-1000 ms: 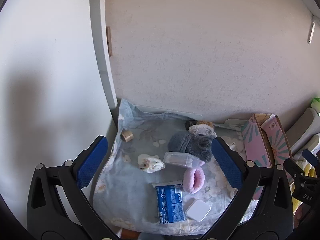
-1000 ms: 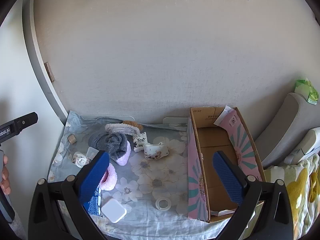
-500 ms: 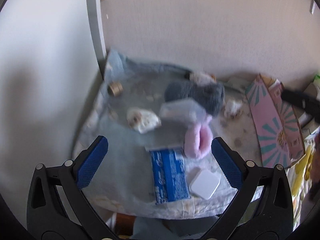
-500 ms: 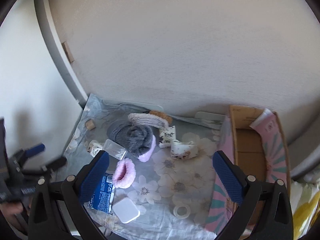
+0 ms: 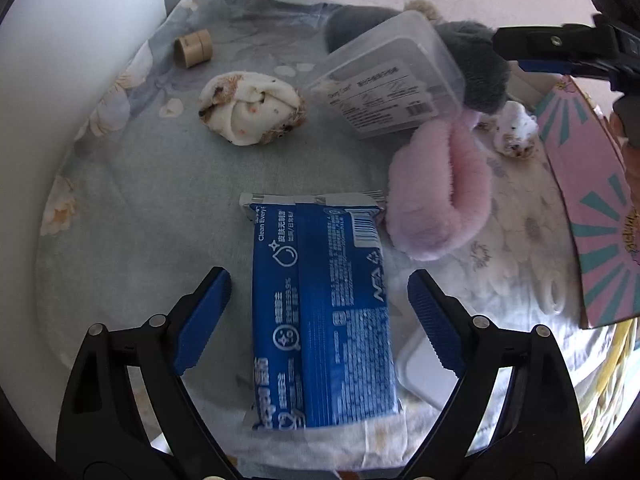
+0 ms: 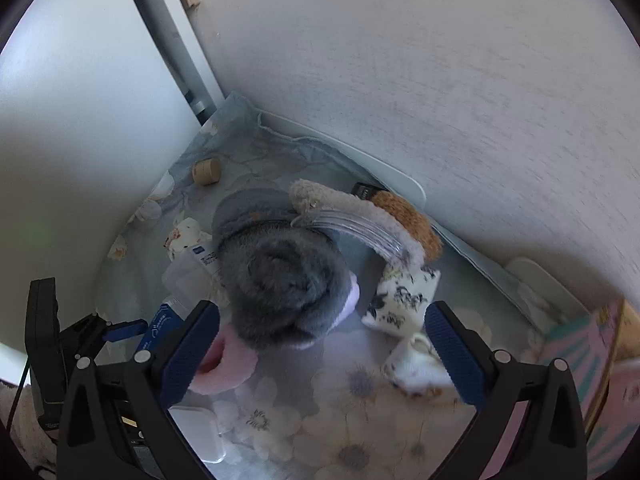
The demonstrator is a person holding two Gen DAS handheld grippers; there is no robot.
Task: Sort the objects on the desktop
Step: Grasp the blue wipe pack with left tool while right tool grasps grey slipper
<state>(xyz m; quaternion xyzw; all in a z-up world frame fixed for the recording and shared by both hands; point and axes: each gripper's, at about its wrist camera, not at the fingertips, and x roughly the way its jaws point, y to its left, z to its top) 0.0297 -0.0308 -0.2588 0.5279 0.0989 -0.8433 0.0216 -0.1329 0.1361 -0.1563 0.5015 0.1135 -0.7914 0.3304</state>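
Note:
My left gripper point(image 5: 318, 312) is open, its blue pads on either side of a blue wet-wipe pack point(image 5: 320, 312) lying on the floral cloth point(image 5: 120, 200). A pink fluffy sock point(image 5: 440, 196), a clear plastic box point(image 5: 388, 76), a grey fluffy sock point(image 5: 476, 64), a rolled white sock point(image 5: 252, 108) and a white flat case point(image 5: 424, 368) lie around it. My right gripper point(image 6: 322, 354) is open, low over the grey sock point(image 6: 280, 280), with the pink sock point(image 6: 224, 364) by its left pad. The left gripper also shows in the right wrist view point(image 6: 120, 328).
A pink patterned cardboard box point(image 5: 592, 208) stands at the right edge of the cloth. A small cork-coloured tape roll point(image 5: 194, 46) lies far left. A floral pouch point(image 6: 402, 296), a white floral sock point(image 6: 416, 364) and a beige and brown headband point(image 6: 400, 220) lie near the wall.
Both grippers have dropped and moved forward toward the table. The left one now straddles the blue pack; the right one has swung left over the grey sock.

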